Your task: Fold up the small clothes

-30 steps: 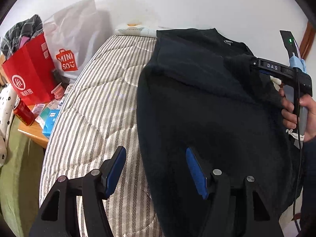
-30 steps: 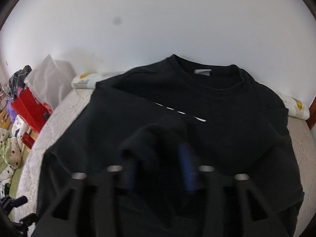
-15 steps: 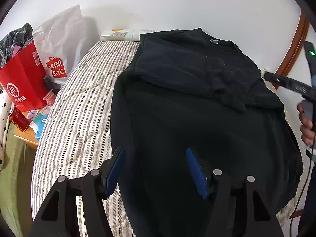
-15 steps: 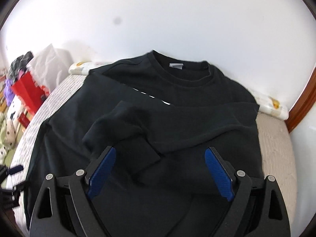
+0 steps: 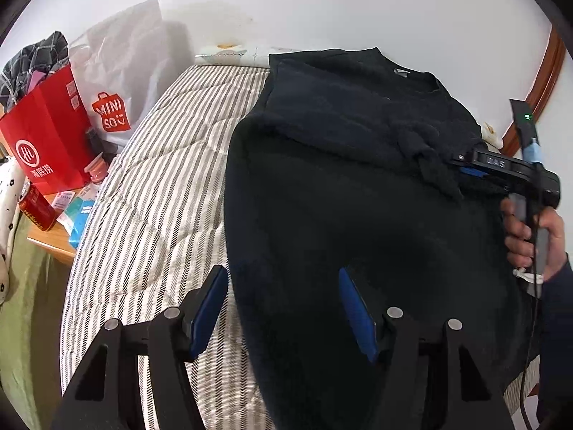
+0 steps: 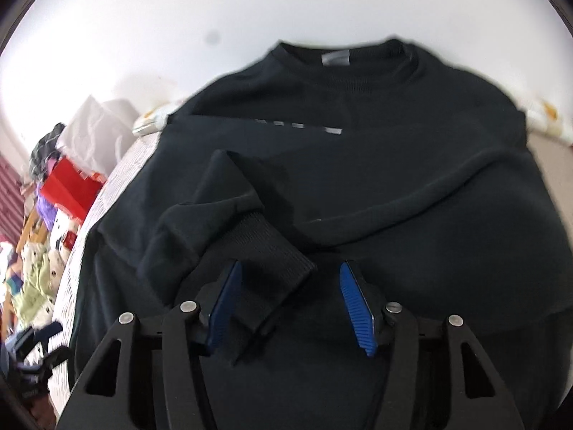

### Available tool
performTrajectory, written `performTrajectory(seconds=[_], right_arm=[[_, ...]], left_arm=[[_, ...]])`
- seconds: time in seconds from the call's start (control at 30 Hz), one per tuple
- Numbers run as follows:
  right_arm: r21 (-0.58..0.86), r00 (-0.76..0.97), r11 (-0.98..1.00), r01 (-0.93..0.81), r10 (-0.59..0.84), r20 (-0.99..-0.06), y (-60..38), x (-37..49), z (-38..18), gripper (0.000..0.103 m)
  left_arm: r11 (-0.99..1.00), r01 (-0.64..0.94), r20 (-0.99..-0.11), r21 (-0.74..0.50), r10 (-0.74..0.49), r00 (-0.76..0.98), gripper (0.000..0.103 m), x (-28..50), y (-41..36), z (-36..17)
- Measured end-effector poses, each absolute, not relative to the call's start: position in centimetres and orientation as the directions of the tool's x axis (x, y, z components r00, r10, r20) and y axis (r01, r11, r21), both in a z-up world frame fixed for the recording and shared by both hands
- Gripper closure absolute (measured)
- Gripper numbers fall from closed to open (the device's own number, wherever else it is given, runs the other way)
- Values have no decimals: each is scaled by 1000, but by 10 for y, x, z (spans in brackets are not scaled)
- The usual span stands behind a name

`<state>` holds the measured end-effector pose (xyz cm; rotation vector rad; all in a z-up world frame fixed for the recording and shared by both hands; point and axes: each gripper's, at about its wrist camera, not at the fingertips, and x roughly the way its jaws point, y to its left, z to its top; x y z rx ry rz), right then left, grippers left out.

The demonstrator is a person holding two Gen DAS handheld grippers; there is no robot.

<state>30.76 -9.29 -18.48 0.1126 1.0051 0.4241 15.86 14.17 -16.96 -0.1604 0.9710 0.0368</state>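
A black sweatshirt (image 5: 358,186) lies flat on a striped mattress (image 5: 154,208), collar toward the wall, with both sleeves folded across the chest. My left gripper (image 5: 283,308) is open and empty, its jaws straddling the sweatshirt's left edge near the hem. My right gripper (image 6: 290,304) is open; the ribbed cuff (image 6: 272,261) of a folded sleeve lies between its jaws, not clamped. In the left wrist view the right gripper (image 5: 465,168) is at the sweatshirt's right side, by the bunched sleeve end.
A red paper bag (image 5: 46,143) and a white Miniso bag (image 5: 118,82) stand left of the mattress, with a red can (image 5: 35,208) and small boxes on a wooden stand. The white wall is just behind the collar. A pillow edge (image 6: 544,118) shows at right.
The right gripper held the sleeve cuff a second ago, opened wide and let it drop onto the chest, and is now lower and closer to the cuff. The left gripper stayed open and shifted slightly.
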Motion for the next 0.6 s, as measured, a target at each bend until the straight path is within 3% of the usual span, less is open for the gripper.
performTrajectory(seconds=[0.03, 0.07, 0.1, 0.43, 0.53, 0.6], right_arm=[[295, 464, 907, -300, 409, -786, -90, 309, -186, 57], [315, 456, 895, -317, 435, -777, -85, 309, -184, 82], [328, 445, 885, -331, 453, -773, -81, 310, -181, 98], [370, 443, 797, -477, 582, -682, 26, 327, -116, 98], [411, 384, 775, -480, 607, -696, 56, 340, -127, 92], [422, 341, 752, -507, 625, -703, 68, 340, -131, 81]], left_arm=[[987, -100, -823, -123, -45, 566, 41, 158, 144, -171], [988, -97, -822, -124, -48, 567, 41, 158, 145, -172], [988, -94, -823, -122, -47, 567, 41, 159, 147, -173], [984, -106, -825, -142, -58, 563, 41, 175, 154, -176], [982, -107, -817, -153, -65, 572, 41, 179, 157, -173], [983, -98, -813, -158, -73, 578, 41, 183, 156, -169]])
